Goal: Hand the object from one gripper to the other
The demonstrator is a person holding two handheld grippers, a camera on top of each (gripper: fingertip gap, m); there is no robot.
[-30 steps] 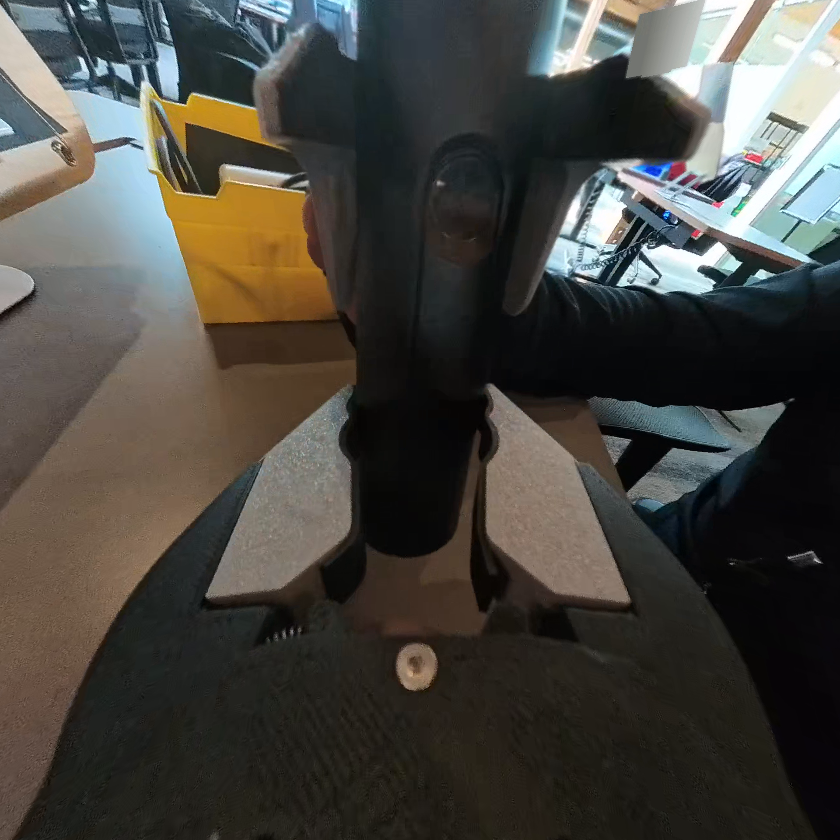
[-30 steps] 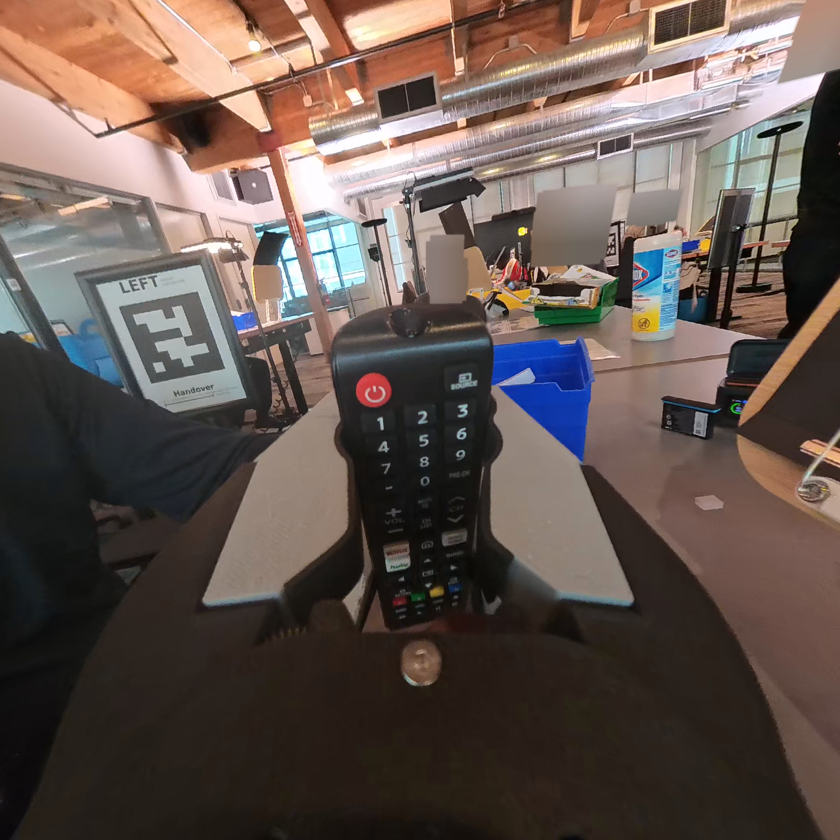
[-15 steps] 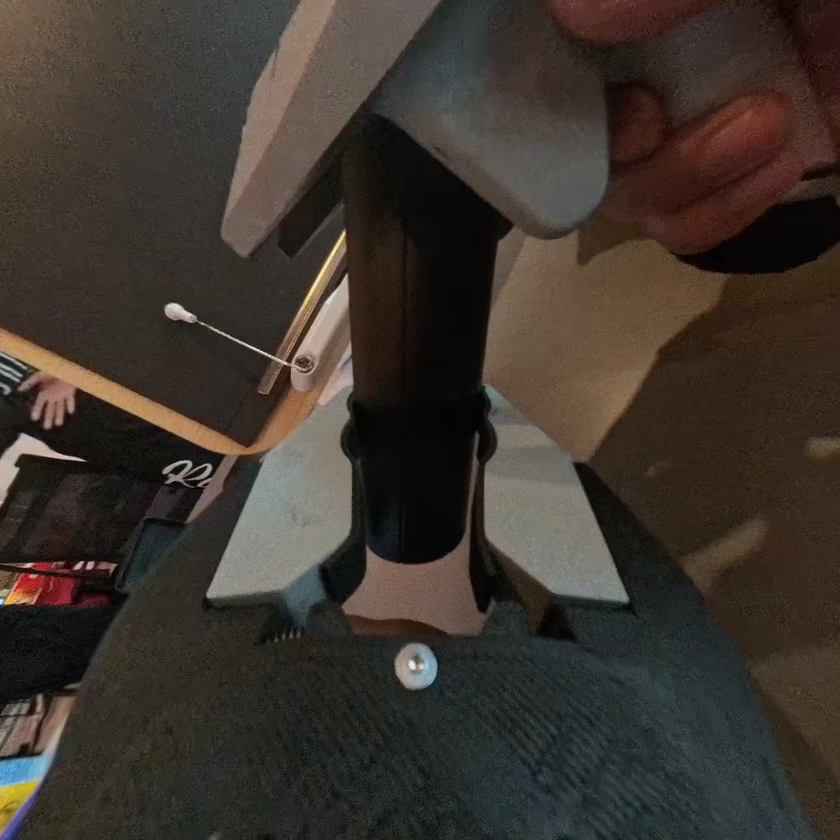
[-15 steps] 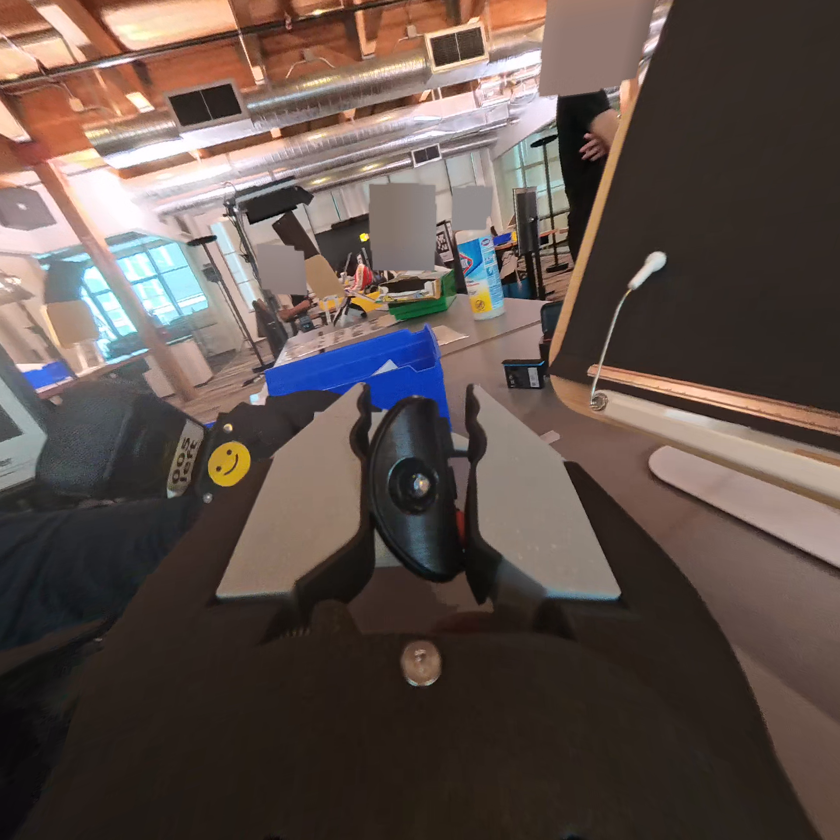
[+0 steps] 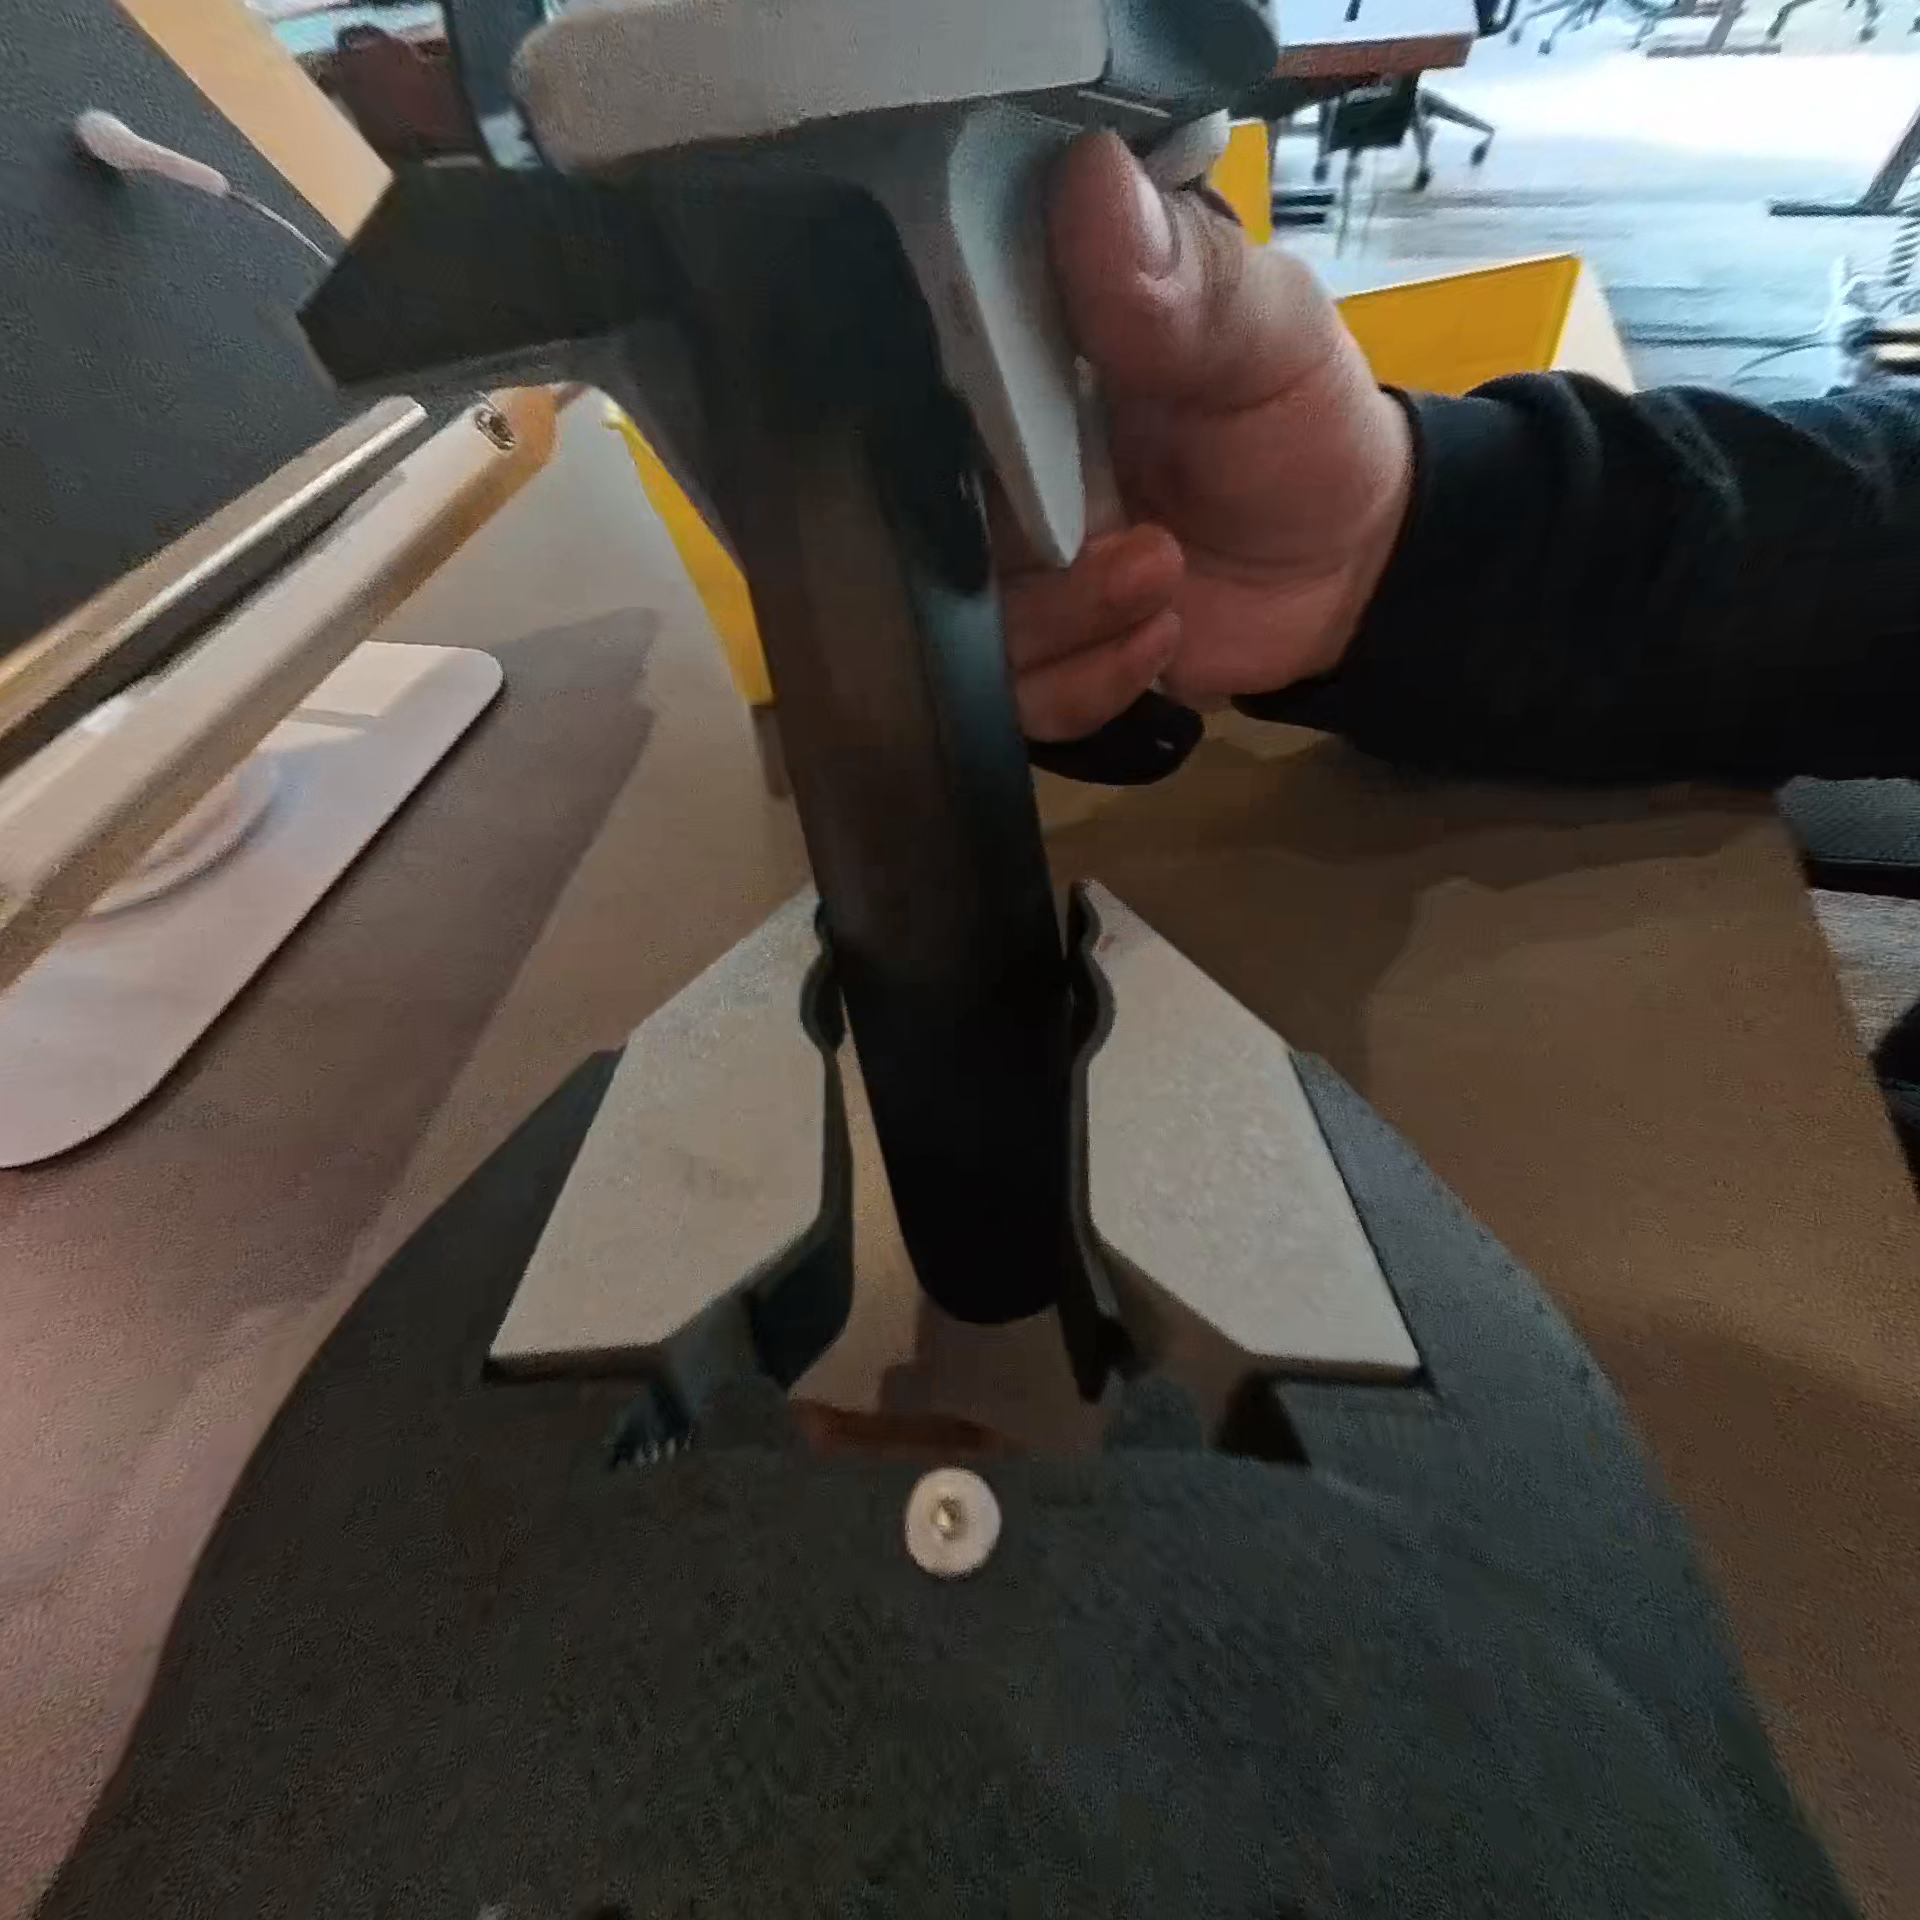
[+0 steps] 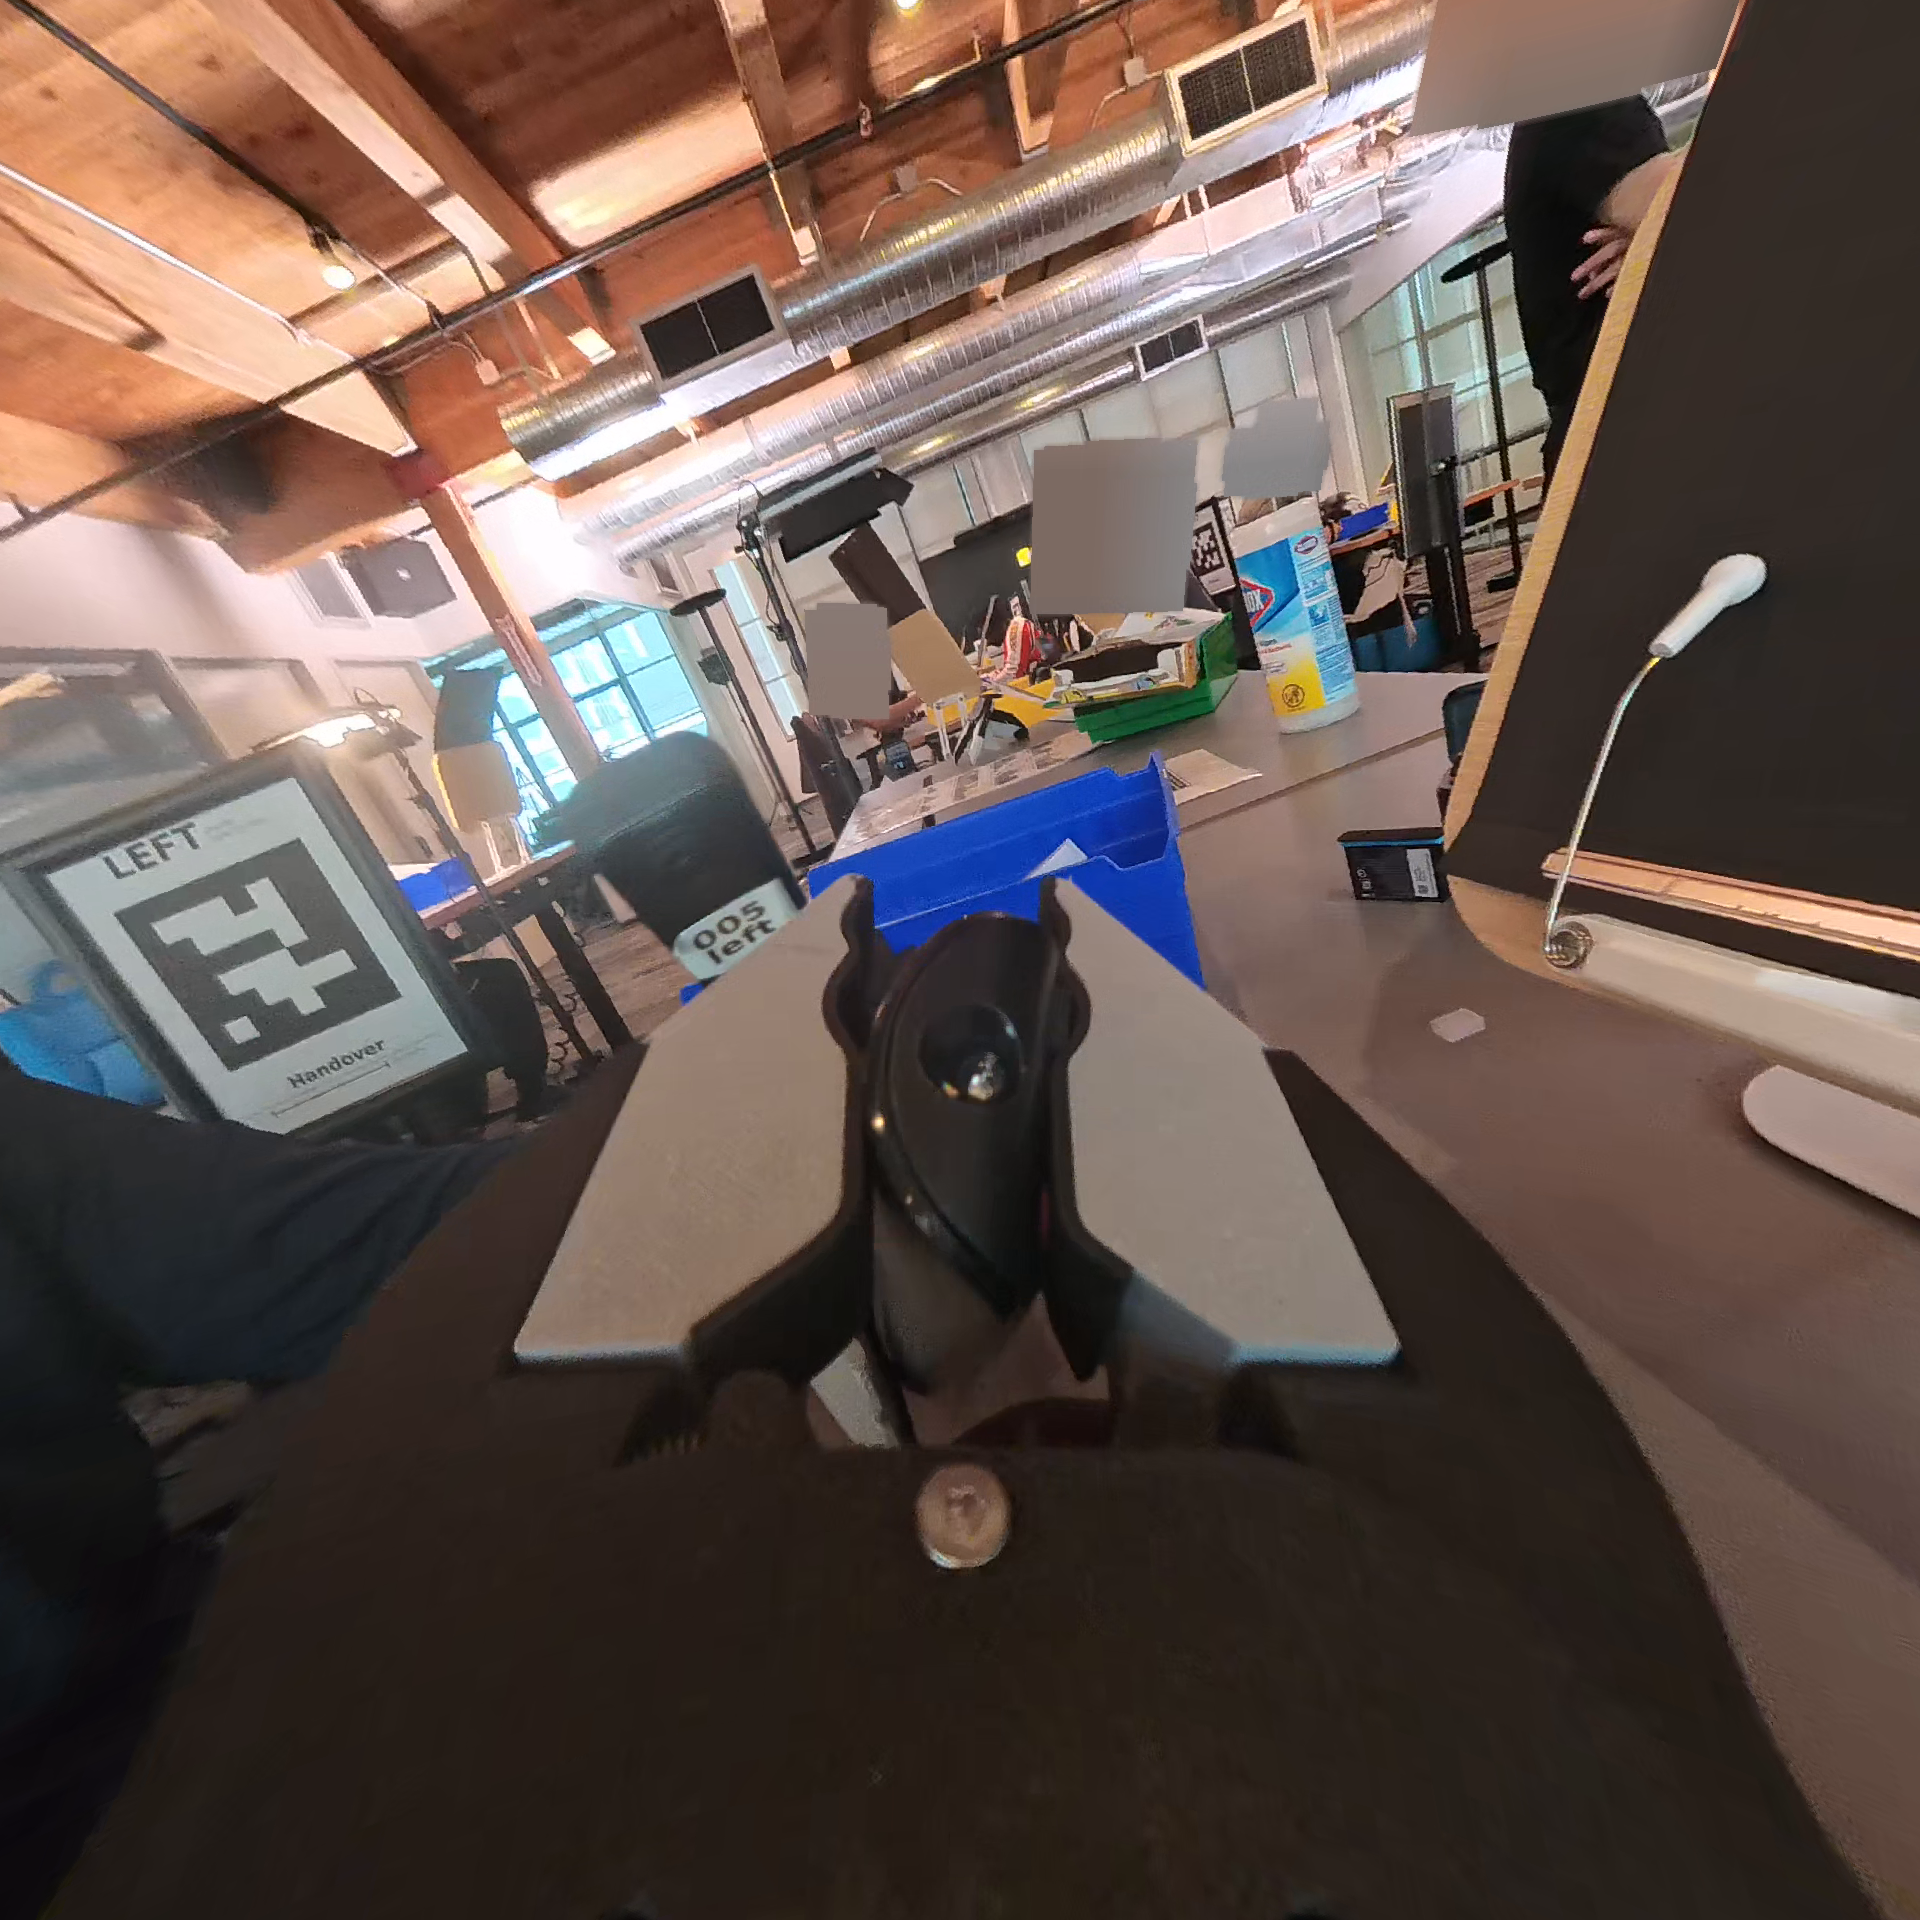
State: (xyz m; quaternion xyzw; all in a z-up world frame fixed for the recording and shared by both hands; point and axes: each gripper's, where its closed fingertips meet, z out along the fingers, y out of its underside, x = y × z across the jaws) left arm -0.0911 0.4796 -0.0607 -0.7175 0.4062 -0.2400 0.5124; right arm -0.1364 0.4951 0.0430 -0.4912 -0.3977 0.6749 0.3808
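The object is a black remote control. In the left wrist view its back (image 5: 894, 675) runs from between my left gripper's (image 5: 951, 935) fingers up to my right gripper (image 5: 810, 62), held by a hand (image 5: 1226, 436). The left jaws are shut on its near end. In the right wrist view the remote shows end-on (image 6: 966, 1122), pinched between my right gripper's (image 6: 954, 935) grey fingers. The left gripper's black body (image 6: 686, 831) shows behind it. The remote hangs above the table, held by both grippers.
A dark board on a stand with a white base (image 5: 208, 831) stands close by, also in the right wrist view (image 6: 1714, 520). A yellow bin (image 5: 1455, 312), a blue bin (image 6: 1039, 862), a small black box (image 6: 1392, 862), a wipes canister (image 6: 1299, 623) and a framed sign (image 6: 239, 956) surround the grippers. Left tips to right tips: about 11 centimetres.
Both grippers have turned together with the remote between them. The right wrist view went from the remote's button face to its end. Both grips have held.
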